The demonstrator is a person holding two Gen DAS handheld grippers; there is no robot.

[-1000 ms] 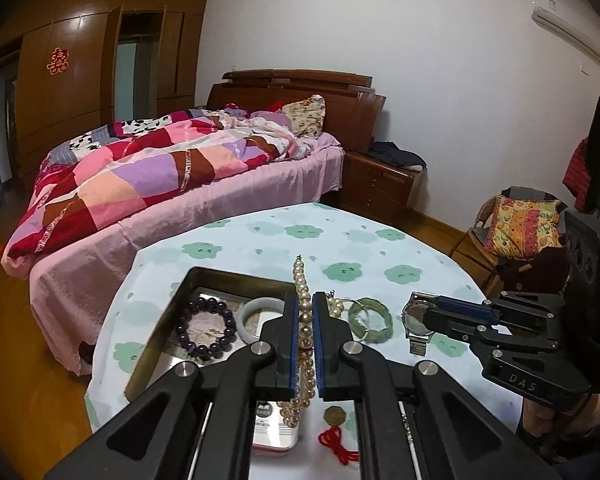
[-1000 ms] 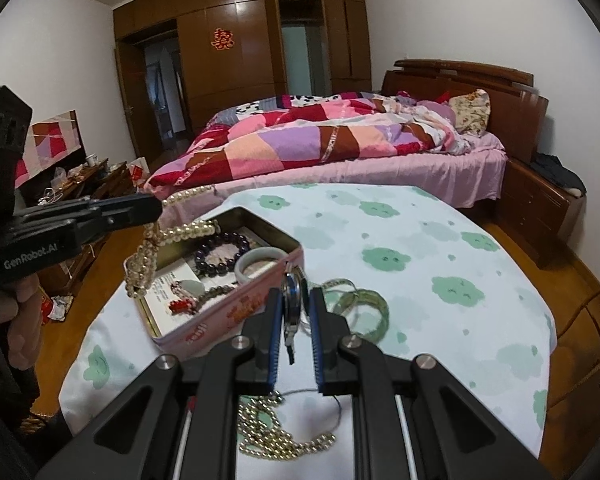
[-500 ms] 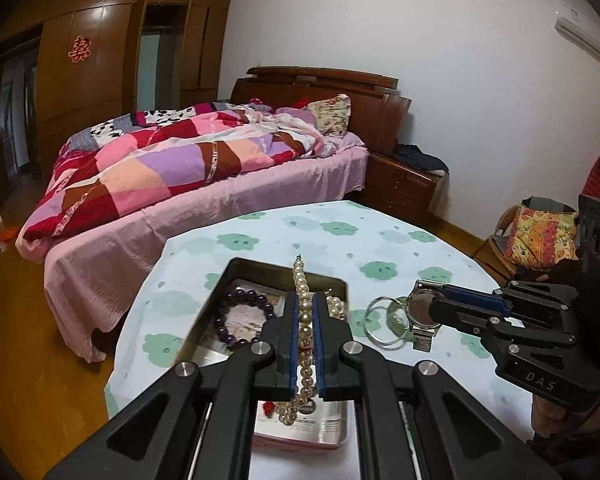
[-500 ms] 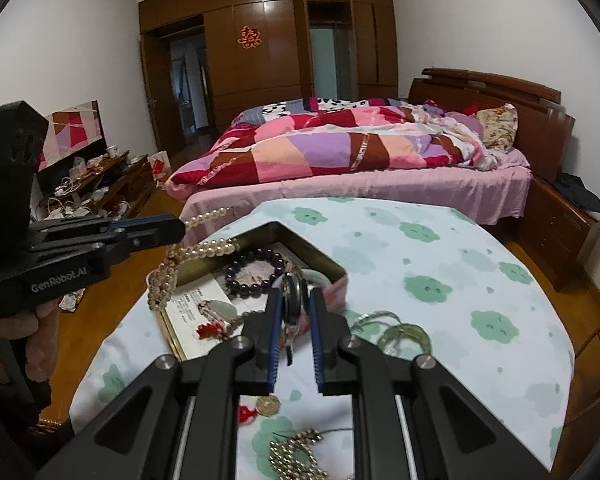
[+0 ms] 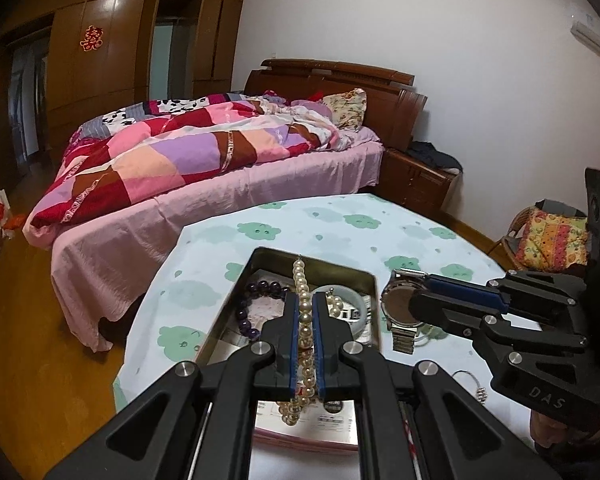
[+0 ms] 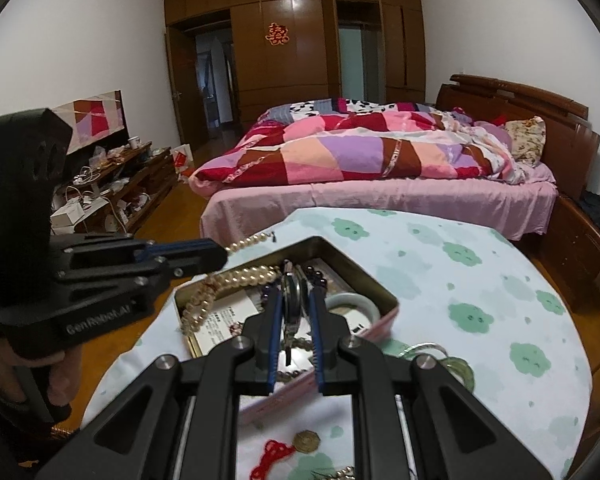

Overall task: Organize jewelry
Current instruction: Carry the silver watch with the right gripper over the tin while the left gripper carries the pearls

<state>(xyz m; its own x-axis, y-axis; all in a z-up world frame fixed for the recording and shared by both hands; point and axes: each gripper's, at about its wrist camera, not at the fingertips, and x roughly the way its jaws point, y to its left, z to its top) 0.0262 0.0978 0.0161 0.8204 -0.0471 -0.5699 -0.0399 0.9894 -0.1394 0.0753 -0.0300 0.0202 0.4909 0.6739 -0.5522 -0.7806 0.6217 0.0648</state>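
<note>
An open pink tin box [image 5: 374, 312] [image 6: 380, 316] sits on the round table with a purple bead bracelet [image 5: 246, 320] and a pale jade bangle [image 6: 354, 304] inside. My left gripper [image 5: 306, 300] is shut on a pearl necklace [image 5: 305, 320], held over the tin; its loop hangs into the tin in the right wrist view [image 6: 220, 284]. My right gripper [image 6: 294, 300] is shut on a silver wristwatch [image 5: 400, 308] [image 6: 291, 300], held over the tin's right edge.
A green bangle [image 6: 460, 364], a silver ring, a gold coin with a red knot [image 6: 296, 446] and a small key ring [image 5: 470, 382] lie on the cloud-print tablecloth [image 6: 480, 280]. A bed [image 5: 220, 168] stands beyond the table.
Both grippers have moved left and forward over the tin. The pearls now hang inside the tin and the watch has come to the tin's right edge.
</note>
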